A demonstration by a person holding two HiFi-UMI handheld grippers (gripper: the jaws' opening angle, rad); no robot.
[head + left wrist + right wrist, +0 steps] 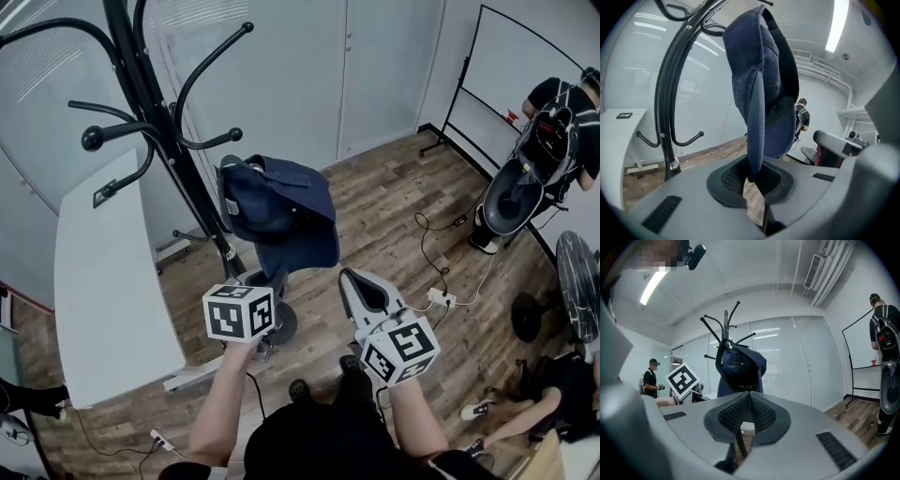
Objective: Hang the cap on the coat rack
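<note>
One dark blue cap [281,211] hangs upright in the air just right of the coat rack's pole, at about the height of its lower hooks. Its brim points down and its crown and back strap are up. No view shows whether the strap touches a hook.

The left gripper [273,274] reaches up from below and clamps the lower edge of the brim. In the left gripper view, the cap [759,84] rises straight out of the black ribbed pads [729,178], which are pressed tight on the brim.

The right gripper [350,278] is near the cap's right side, lower down and not touching it. Its jaws are closed on each other with nothing between them, and the cap [739,366] shows well beyond them.

There are two grippers. Each carries one cube, the left cube [239,312] and the right cube [401,350], printed with black-and-white square markers.

Pale lettering on the cap in the right gripper view is too small to read.

There is one coat rack [150,94]. It is black, with curved hooks ending in ball tips, and stands at far left. One white table [103,281] is left of it. One whiteboard [525,56] on a stand is at far right, and one person [562,112] stands beside it on the wooden floor [394,206].
</note>
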